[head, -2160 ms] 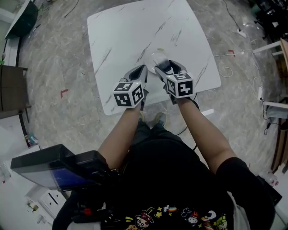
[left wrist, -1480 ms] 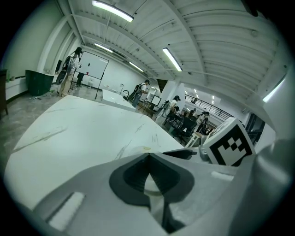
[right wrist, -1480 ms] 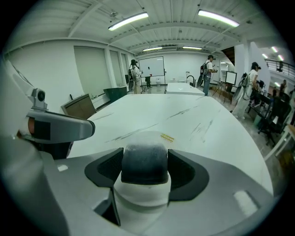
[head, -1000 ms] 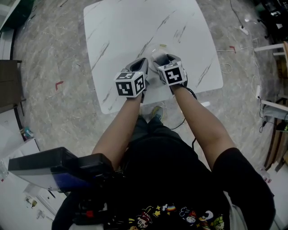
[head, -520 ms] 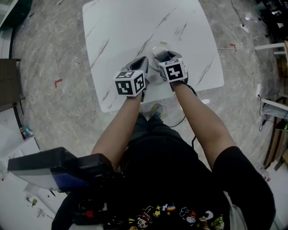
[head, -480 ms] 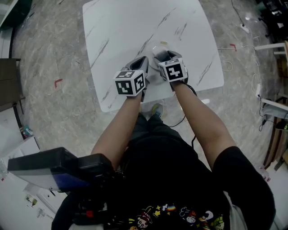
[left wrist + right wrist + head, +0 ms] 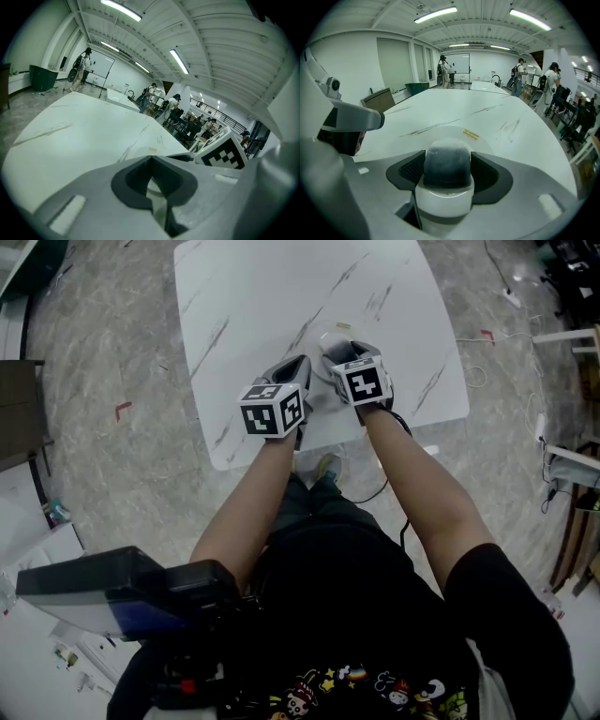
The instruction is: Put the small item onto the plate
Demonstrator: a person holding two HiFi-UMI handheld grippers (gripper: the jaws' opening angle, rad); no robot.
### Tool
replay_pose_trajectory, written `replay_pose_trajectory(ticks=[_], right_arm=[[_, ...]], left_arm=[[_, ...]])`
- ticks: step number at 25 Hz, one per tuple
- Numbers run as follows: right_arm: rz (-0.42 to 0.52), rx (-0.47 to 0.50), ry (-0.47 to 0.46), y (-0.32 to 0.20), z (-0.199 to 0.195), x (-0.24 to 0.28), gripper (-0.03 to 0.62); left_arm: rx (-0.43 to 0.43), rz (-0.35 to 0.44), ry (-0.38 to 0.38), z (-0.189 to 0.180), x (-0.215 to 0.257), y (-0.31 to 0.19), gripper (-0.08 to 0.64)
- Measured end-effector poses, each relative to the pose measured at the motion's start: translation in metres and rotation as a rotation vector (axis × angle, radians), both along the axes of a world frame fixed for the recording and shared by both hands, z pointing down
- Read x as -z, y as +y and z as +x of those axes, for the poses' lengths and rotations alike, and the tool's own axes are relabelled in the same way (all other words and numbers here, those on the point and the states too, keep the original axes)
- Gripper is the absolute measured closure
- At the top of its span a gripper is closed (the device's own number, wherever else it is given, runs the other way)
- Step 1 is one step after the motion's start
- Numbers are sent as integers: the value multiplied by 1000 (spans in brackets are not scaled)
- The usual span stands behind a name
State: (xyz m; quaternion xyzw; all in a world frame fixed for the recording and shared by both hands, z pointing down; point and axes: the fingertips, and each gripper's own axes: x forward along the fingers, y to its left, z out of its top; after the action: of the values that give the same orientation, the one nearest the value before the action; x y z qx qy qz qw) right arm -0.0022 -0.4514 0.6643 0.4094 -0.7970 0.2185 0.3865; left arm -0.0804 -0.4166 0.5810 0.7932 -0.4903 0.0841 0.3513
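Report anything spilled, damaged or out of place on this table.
Nothing stands out. The plate lies flat on the table, intact, with only a small yellow label at its far edge. The right gripper is shut on the small item, held upright. The left gripper is shut and empty. No spill shows.

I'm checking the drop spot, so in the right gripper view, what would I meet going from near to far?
small item held in the right gripper → plate → bare table → people standing at the back
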Motion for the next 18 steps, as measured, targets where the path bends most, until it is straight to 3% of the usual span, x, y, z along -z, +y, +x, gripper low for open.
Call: replay_pose_trajectory(ticks=[7, 15, 18], right_arm=[[-5, -20, -16, 0, 3, -1, 261], [49, -40, -77, 9, 4, 29, 259], [93, -46, -114, 11, 2, 50, 290]], left_arm=[[4, 4, 4, 2, 1, 3, 559], [-10, 26, -3, 6, 12, 12, 559], [-29, 48, -9, 10, 21, 12, 559]])
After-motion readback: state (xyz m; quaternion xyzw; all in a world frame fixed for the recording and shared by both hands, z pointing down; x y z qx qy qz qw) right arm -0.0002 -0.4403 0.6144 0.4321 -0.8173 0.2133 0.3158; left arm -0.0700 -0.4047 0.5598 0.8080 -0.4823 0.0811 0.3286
